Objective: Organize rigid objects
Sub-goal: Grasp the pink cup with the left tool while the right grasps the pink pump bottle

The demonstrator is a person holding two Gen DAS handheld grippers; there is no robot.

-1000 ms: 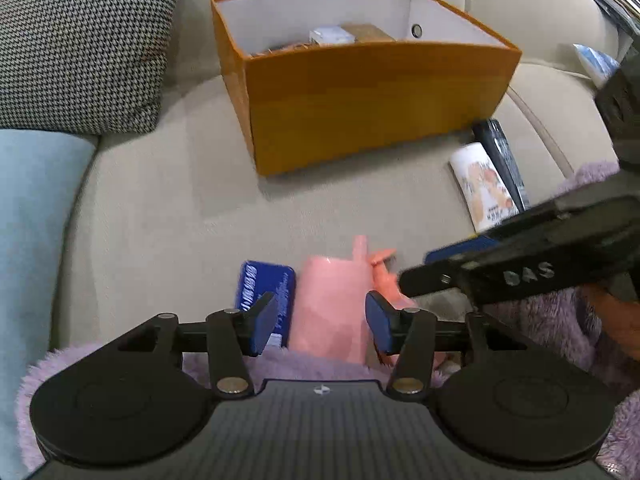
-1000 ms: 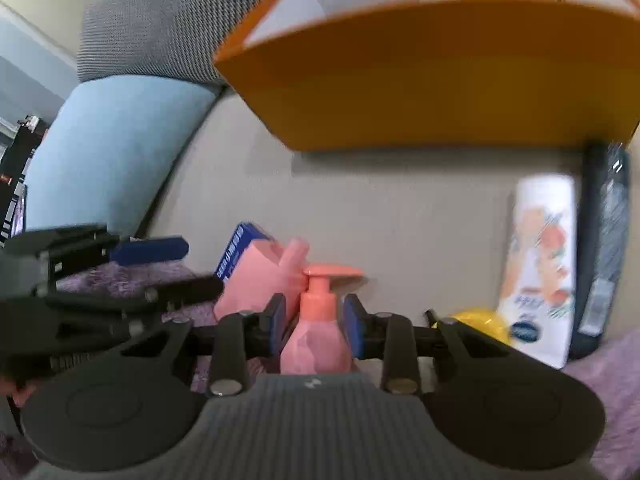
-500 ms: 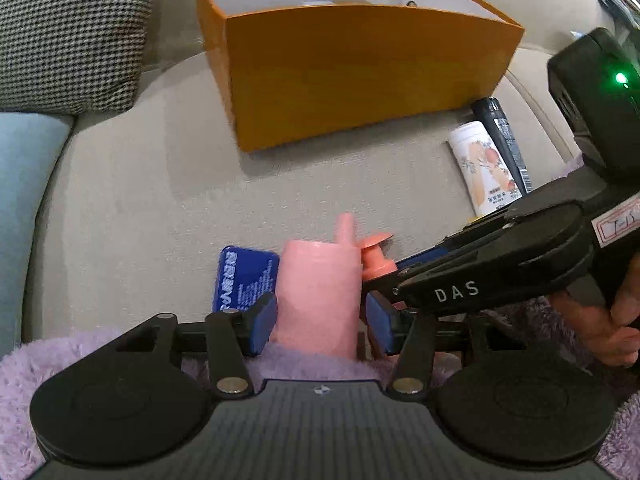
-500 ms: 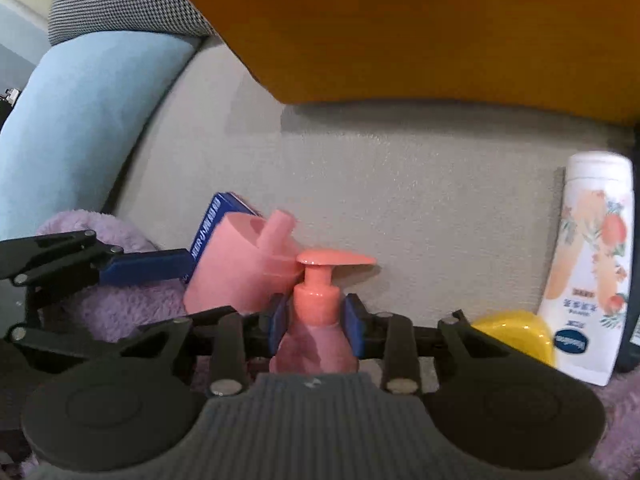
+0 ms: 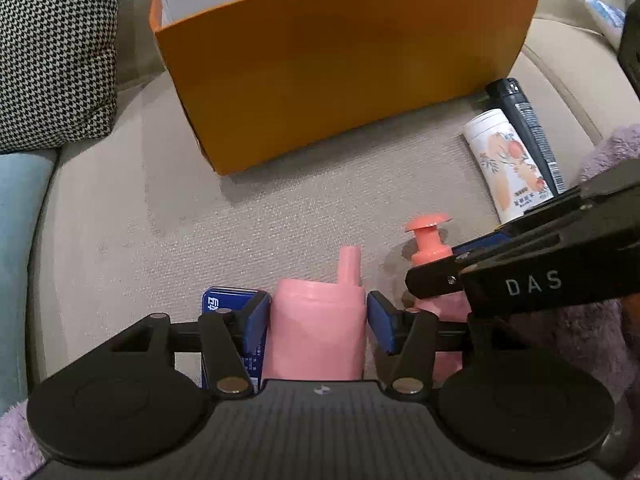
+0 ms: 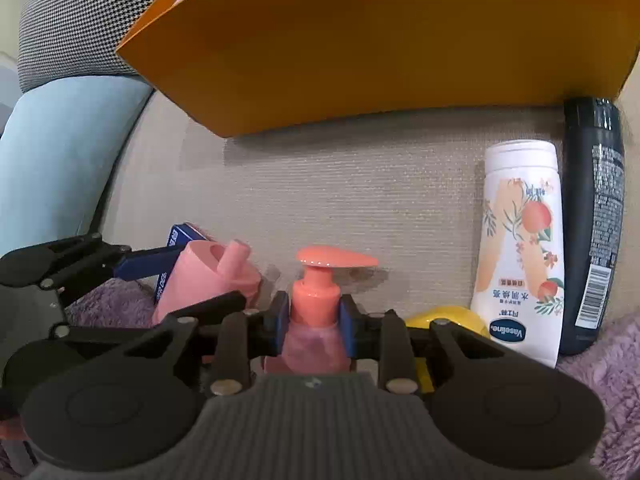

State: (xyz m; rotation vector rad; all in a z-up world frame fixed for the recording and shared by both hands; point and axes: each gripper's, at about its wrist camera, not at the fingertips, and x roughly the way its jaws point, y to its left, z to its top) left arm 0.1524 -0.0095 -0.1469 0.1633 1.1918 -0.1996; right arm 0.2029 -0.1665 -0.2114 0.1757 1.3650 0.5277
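Note:
My left gripper (image 5: 318, 320) is shut on a pink spouted bottle (image 5: 318, 332), seen also in the right wrist view (image 6: 204, 280). My right gripper (image 6: 314, 320) is shut on a coral pump bottle (image 6: 316, 300) at its neck; its pump head shows in the left wrist view (image 5: 428, 236). An orange box (image 5: 340, 68) stands open on the beige sofa behind both, also in the right wrist view (image 6: 380, 40). Its inside is hidden from here.
A blue tin (image 5: 224, 304) lies left of the pink bottle. A white Vaseline bottle (image 6: 520, 248) and a black bottle (image 6: 596, 220) lie at the right. A yellow object (image 6: 448, 320) sits by my right fingers. Houndstooth cushion (image 5: 52, 52), blue cushion (image 6: 52, 152), purple fleece (image 6: 600, 380).
My left gripper has closed on the pink bottle. Both grippers have moved closer to the orange box, each with its bottle held upright.

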